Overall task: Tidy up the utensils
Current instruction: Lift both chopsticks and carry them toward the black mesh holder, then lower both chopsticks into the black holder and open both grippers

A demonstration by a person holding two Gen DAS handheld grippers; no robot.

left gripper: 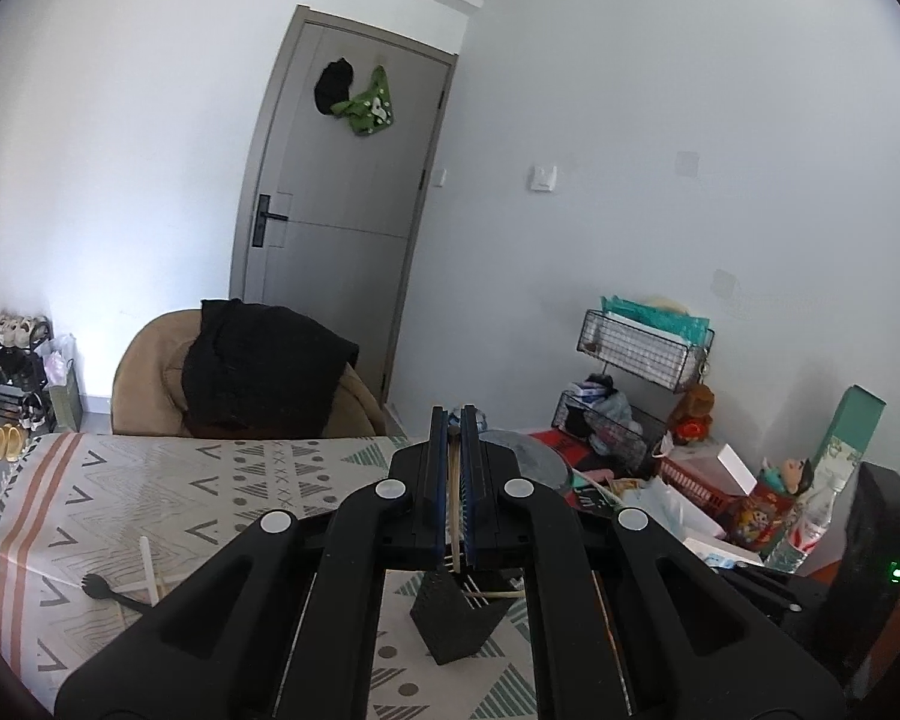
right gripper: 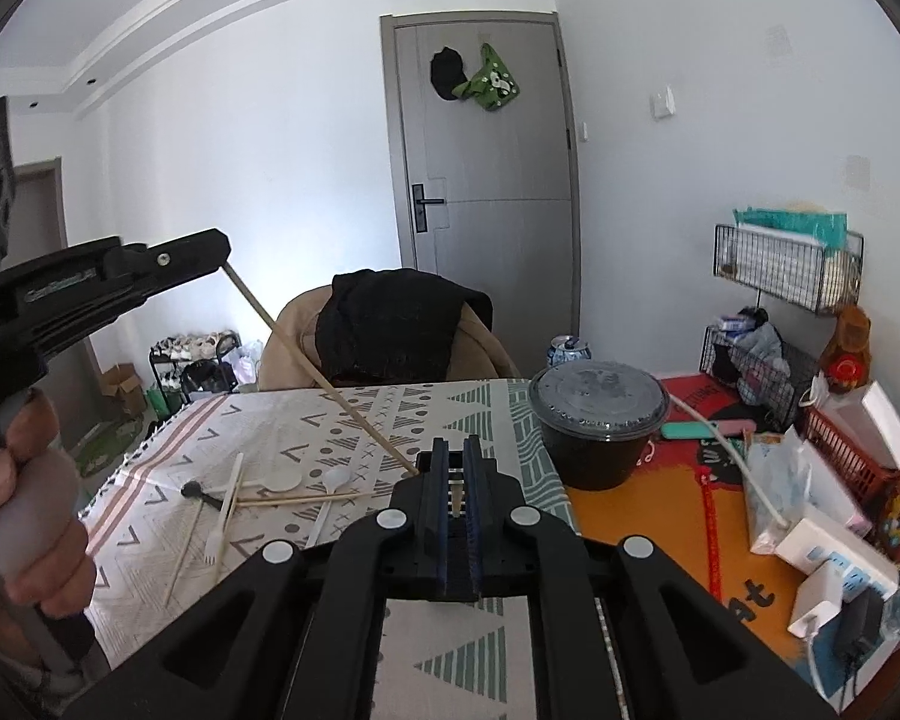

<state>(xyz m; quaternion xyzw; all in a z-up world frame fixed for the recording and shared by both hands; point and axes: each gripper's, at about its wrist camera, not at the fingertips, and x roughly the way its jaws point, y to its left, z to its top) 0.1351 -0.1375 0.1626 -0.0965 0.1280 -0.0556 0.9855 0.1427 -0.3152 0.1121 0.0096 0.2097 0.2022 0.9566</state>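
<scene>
My left gripper [left gripper: 455,420] is shut on a wooden chopstick [left gripper: 453,480] that runs back between its blue pads. Right below it a black utensil holder [left gripper: 456,621] stands on the patterned tablecloth [left gripper: 222,480] with several chopsticks in it. In the right wrist view the left gripper [right gripper: 225,258] is up at the left in a person's hand, and the chopstick [right gripper: 324,375] slants down from it to beside my right gripper [right gripper: 456,450]. The right gripper looks shut; a pale sliver shows in the slit, and I cannot tell what it is. The holder is hidden in this view.
Loose on the cloth lie a black spork [right gripper: 195,489], a white fork [right gripper: 225,516], a white spoon [right gripper: 336,477], a round white lid [right gripper: 282,480] and chopsticks [right gripper: 294,499]. A lidded black bowl [right gripper: 597,420] stands at the right. Boxes and bags crowd the far right, and a chair [right gripper: 390,330] is behind.
</scene>
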